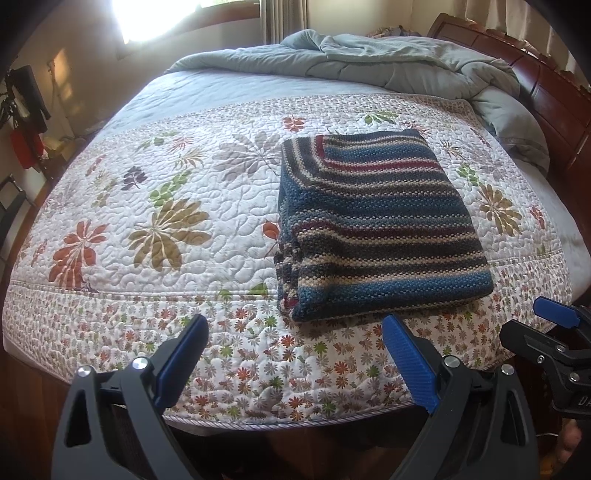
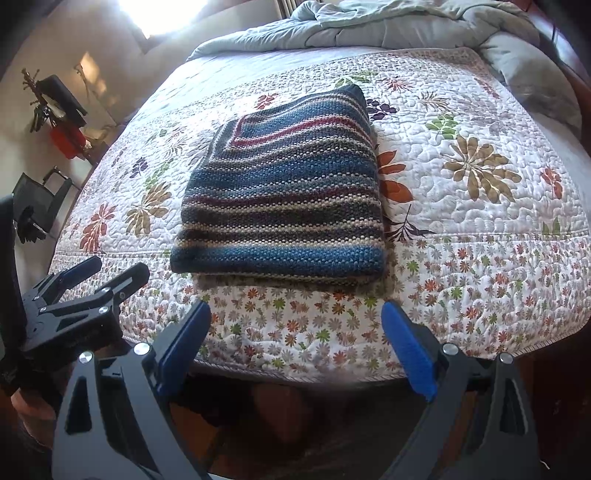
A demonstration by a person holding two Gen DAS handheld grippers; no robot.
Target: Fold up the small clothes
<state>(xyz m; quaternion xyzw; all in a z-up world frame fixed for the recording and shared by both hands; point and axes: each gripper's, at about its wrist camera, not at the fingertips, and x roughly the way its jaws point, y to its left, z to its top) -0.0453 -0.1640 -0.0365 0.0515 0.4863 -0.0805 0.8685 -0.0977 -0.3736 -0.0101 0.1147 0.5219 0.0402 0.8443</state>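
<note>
With both the left gripper [image 1: 295, 334] and right gripper [image 2: 295, 321] held apart and empty near the bed edge, the folded striped knit [image 2: 280, 199] on the quilt [image 2: 461, 258] could be unfolded if snagged by a finger.

A wide bed [image 1: 110, 314] fills the room, spread with a white quilted coverlet [image 1: 207, 192] printed with leaves and small flowers. A crumpled grey-blue duvet [image 1: 388, 62] is heaped at the far end against a dark wooden headboard [image 1: 546, 96]. Hard sunlight blazes through the window [image 1: 159, 18] beside curtains [image 1: 282, 20]. Cream walls, clothes hanging [image 1: 27, 110] at the left.
</note>
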